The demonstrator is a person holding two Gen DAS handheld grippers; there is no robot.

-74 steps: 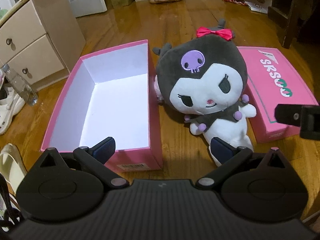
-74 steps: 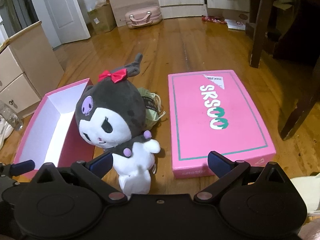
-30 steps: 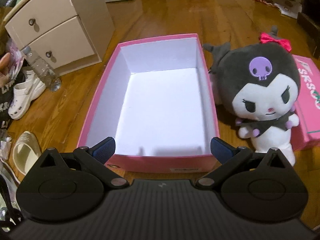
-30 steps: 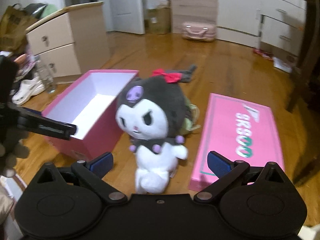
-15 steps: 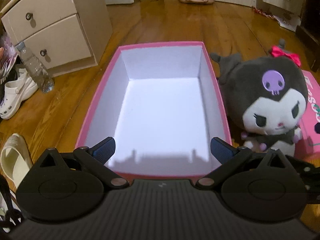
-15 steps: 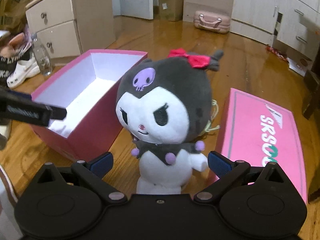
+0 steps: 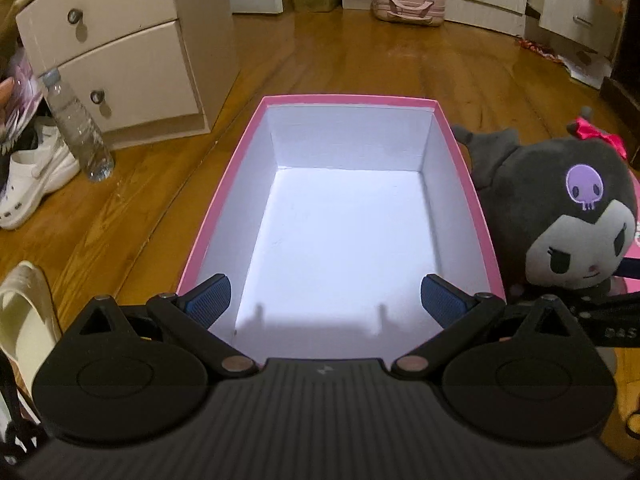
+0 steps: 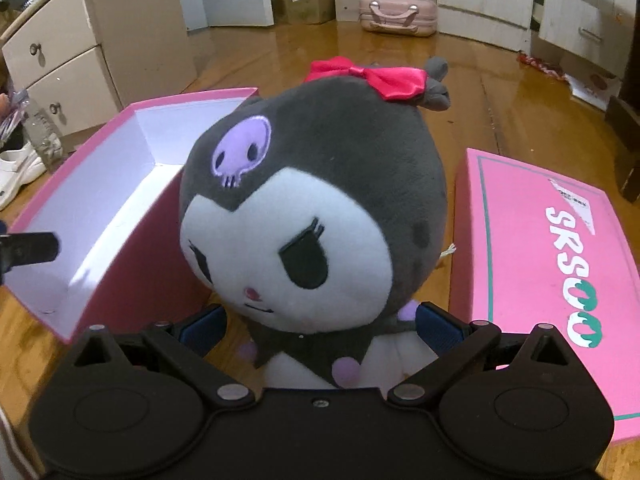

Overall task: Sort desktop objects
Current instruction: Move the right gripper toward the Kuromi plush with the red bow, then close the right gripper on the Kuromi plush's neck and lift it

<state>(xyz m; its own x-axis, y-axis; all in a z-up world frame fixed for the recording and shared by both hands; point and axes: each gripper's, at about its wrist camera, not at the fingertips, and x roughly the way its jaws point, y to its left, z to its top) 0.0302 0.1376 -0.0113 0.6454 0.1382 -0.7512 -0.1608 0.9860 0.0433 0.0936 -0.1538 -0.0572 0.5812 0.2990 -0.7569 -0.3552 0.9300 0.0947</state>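
Hovering, left gripper [image 7: 326, 300]: held over the near end of the open pink box [image 7: 240, 152], pointing along its length; fingers spread wide, nothing between the blue pads [image 7: 208, 304].
Left gripper shadow: two finger-shaped marks fall on the white floor of the box near its front wall.
Right gripper [image 8: 320, 326]: low and level, aimed at the plush toy [image 8: 316, 216]; fingers wide apart, one on each side of the toy's neck and upper body.
Contact, right side: the right pad [image 8: 434, 326] lies just beside a purple pom-pom; whether either pad touches the plush cannot be told.
Plush toy: upright on the wooden floor [image 7: 360, 60], between the box and the pink lid [image 8: 560, 264]; dark head with purple skull mark, red bow [image 8: 368, 76] on top, white face turned toward the right camera.
Plush toy against box: its left flank is just beside, possibly touching, the box's outer wall.
Pink lid: flat on the floor to the toy's right, lettered side up.
Box interior: white, nothing in it.
Surroundings: chest of drawers [image 7: 120, 48], plastic bottle [image 7: 74, 124] and white shoe [image 7: 36, 176] to the left; small pink suitcase [image 7: 408, 4] at the far wall.
Cross view: tip of the left gripper shows at the left edge of the right camera.
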